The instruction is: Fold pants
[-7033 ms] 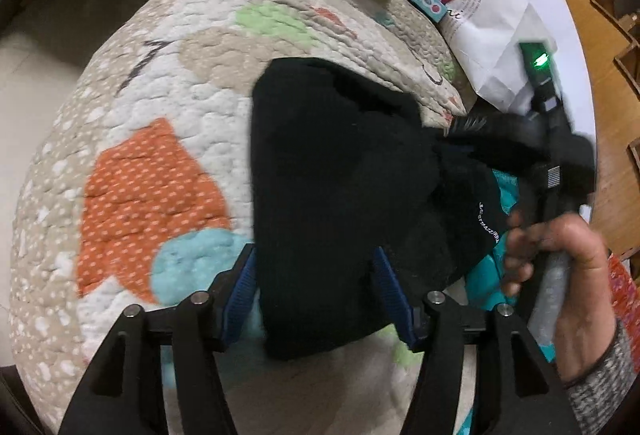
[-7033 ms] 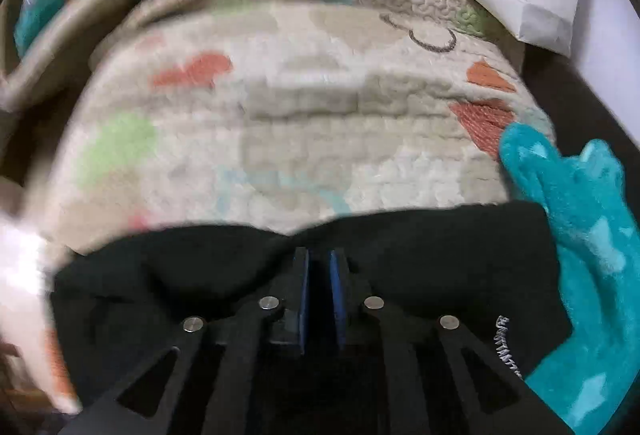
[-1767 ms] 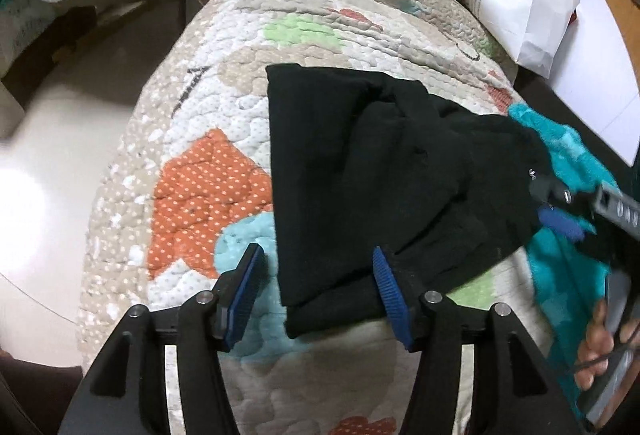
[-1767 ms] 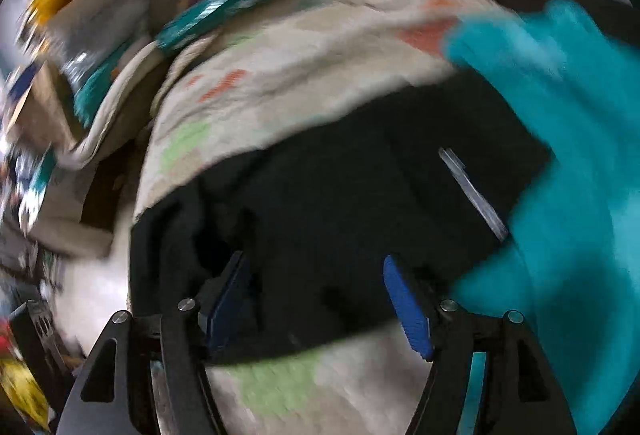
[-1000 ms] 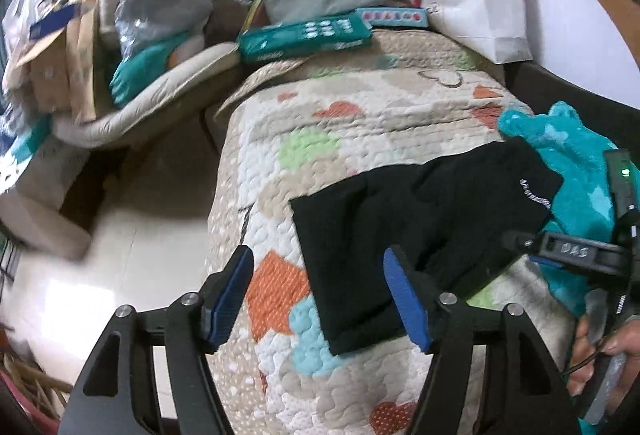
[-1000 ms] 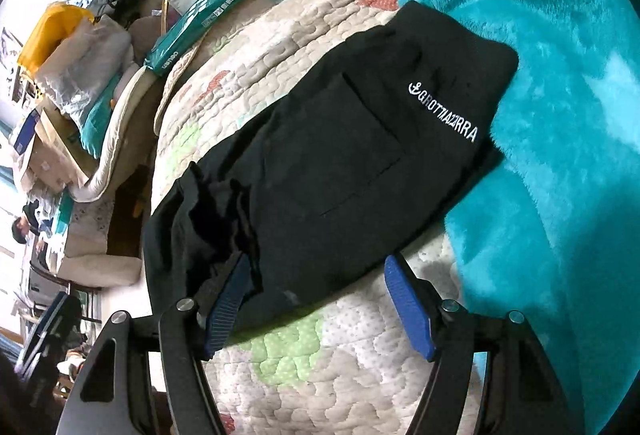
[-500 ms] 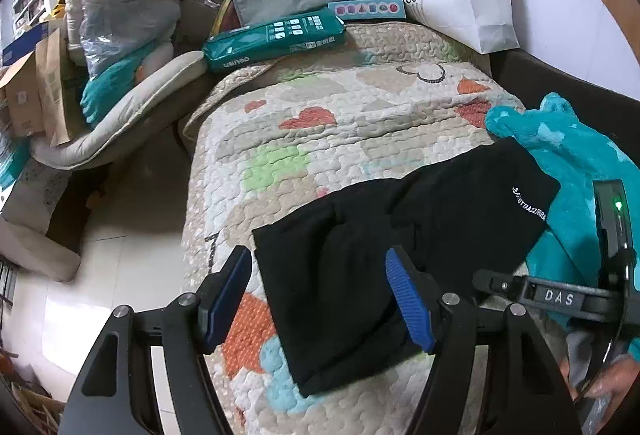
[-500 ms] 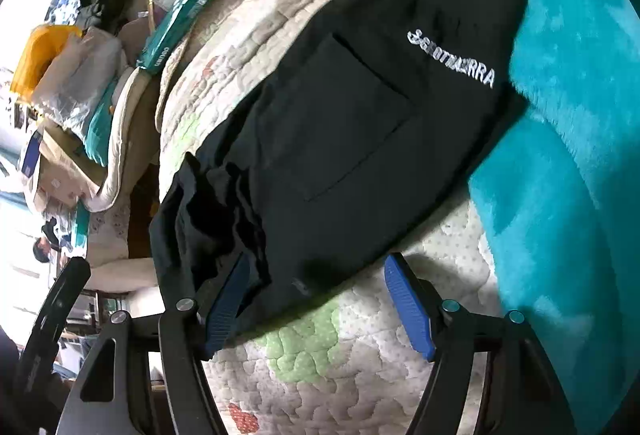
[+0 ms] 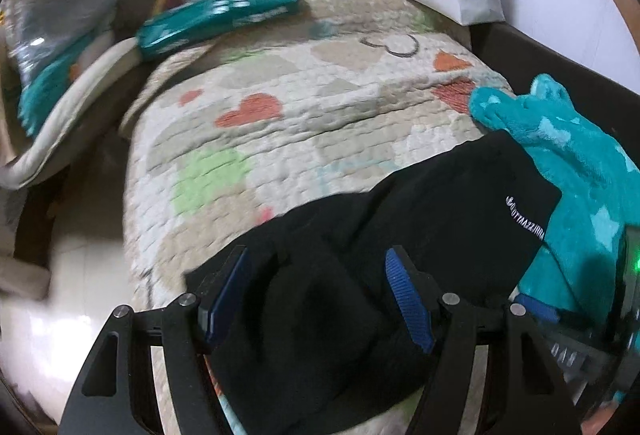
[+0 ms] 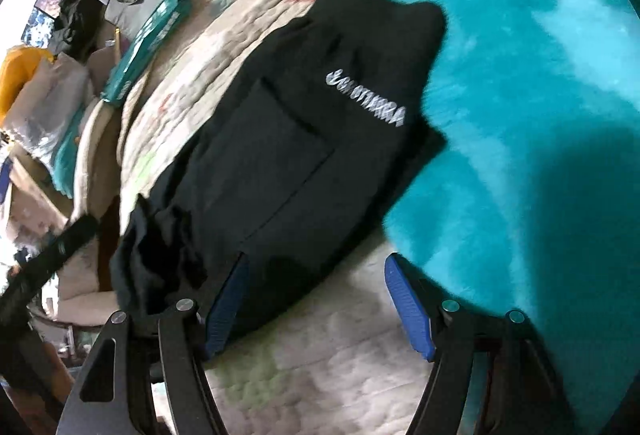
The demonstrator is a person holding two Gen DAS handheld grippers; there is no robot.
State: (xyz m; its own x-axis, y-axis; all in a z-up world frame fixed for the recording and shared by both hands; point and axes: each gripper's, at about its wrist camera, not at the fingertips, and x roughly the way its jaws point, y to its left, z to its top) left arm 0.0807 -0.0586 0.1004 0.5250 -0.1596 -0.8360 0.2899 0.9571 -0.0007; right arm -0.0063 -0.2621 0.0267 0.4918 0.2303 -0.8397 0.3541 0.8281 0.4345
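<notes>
Black pants (image 9: 400,235) lie folded on the quilt (image 9: 320,107), waistband against a teal blanket (image 10: 520,115). Soft, light, floppy fabric w/ no stiffness, so pinch layered edges. Left hand-held gripper (image 9: 320,295) and right hand-held gripper (image 10: 316,303) both gape, holding nothing.

Black pants (image 9: 360,255) lie folded into a compact bundle on a quilted patchwork bedspread (image 9: 280,123), one end resting against a teal fleece blanket (image 9: 580,163). A patch pocket and white lettering near the waistband face up. The opposite end is bunched and wrinkled.
</notes>
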